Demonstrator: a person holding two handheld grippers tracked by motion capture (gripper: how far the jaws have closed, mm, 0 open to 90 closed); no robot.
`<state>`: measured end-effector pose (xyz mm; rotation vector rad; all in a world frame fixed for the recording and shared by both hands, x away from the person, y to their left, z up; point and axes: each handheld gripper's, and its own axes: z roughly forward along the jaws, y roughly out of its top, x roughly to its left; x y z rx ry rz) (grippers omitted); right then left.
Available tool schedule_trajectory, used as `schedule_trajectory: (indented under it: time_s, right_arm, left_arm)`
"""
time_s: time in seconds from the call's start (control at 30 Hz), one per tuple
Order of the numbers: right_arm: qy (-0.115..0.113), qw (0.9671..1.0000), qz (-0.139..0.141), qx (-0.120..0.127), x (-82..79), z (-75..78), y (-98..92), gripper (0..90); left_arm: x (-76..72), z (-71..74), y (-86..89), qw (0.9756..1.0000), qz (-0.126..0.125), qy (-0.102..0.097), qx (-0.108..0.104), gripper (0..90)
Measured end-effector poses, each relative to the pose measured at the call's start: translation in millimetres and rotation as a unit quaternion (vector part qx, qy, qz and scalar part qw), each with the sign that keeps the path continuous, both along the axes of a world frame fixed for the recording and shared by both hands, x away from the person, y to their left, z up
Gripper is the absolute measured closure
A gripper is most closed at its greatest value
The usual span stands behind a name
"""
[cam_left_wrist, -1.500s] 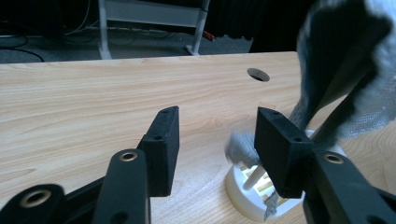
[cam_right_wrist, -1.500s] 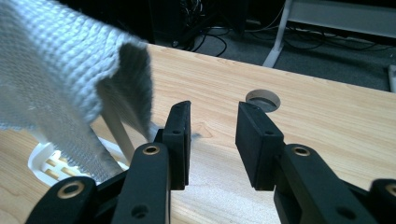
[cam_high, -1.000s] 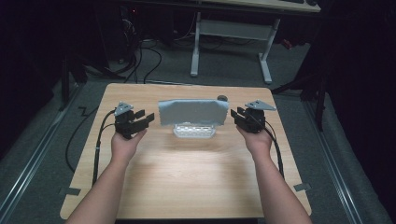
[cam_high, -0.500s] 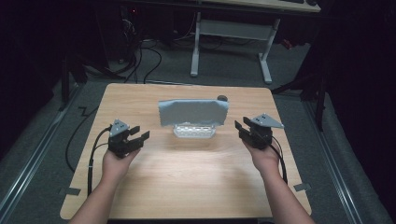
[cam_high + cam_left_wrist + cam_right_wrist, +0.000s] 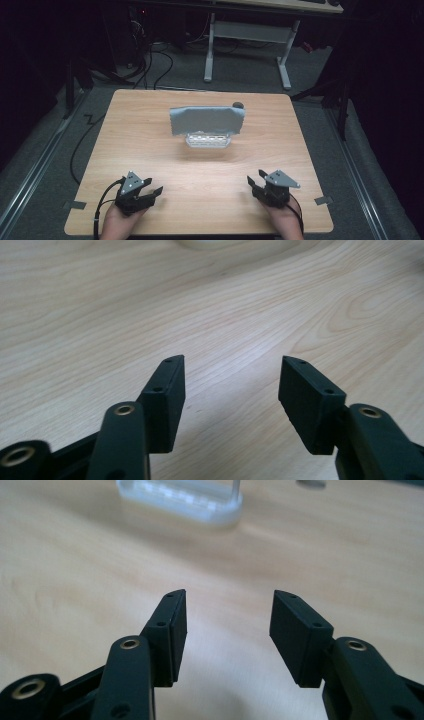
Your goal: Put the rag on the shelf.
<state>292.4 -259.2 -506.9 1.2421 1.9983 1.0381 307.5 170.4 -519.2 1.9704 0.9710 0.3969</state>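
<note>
- A lab or test room set up for recordings, dim all around with light only on the work surface.
- A plain wooden table [image 5: 200,165] stands alone on grey carpet [image 5: 320,90].
- Black cables [image 5: 150,60] trail across the floor behind it.
- A white-legged desk frame [image 5: 247,37] stands farther back.
- Tape marks [image 5: 74,205] sit at the table's near corners.
</note>
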Motion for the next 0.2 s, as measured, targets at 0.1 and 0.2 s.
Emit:
schedule_trajectory:
  time_s: [0.1,0.2]
  right_arm:
    - [0.01,0.9994,0.021,-0.027,-8.6,-2.2,4.7,47.5]
    - [0.024,0.9995,0.018,-0.009,-5.5,-4.5,4.2,45.4]
  left_arm:
    - [1.2,0.2,-1.6,1.0,-0.004,0.004,0.002,44.0]
    - [3.2,-0.6,1.0,0.9999,-0.003,0.011,-0.006,43.3]
